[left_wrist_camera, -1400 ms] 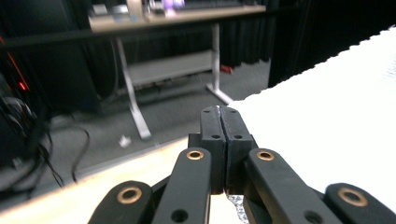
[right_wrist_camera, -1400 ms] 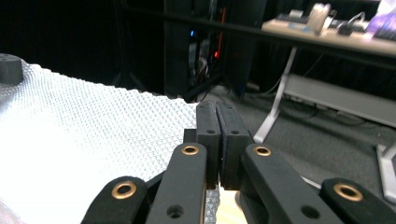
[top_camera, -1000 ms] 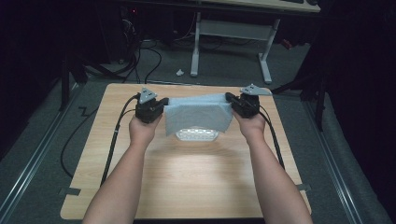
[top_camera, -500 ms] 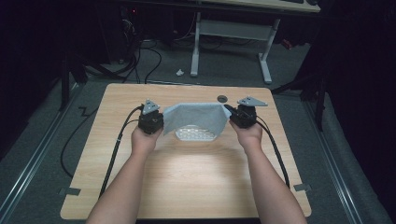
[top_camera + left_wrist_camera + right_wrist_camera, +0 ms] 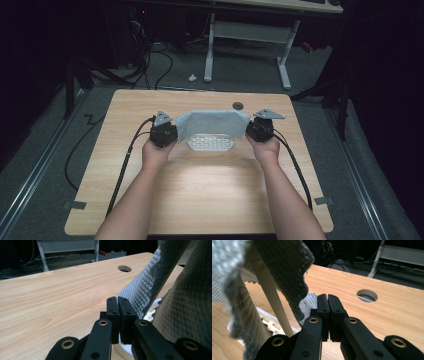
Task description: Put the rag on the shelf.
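Note:
A grey quilted cloth (image 5: 212, 122) stands stretched in an arch between my two grippers, over a white perforated tray (image 5: 210, 142) on the wooden table (image 5: 210, 195). My left gripper (image 5: 166, 131) is at the cloth's left end and my right gripper (image 5: 258, 127) at its right end. In the left gripper view the jaws (image 5: 117, 301) are pressed together, and the cloth (image 5: 147, 285) rises just behind and to the right of them. The right gripper's jaws (image 5: 327, 298) are pressed together too, with the cloth (image 5: 284, 267) hanging at the left over the tray (image 5: 269, 322). The pinch itself is hidden behind the tips.
A round cable hole (image 5: 238, 105) lies in the table just beyond the cloth. Black cables (image 5: 127, 160) trail from both grippers along the table's sides. Beyond the far edge stand a white desk frame (image 5: 250, 35) and tangled cables on the dark floor.
Both hands have come down and towards the person with the cloth between them. The cloth now sits low over the white tray instead of hanging higher above it.

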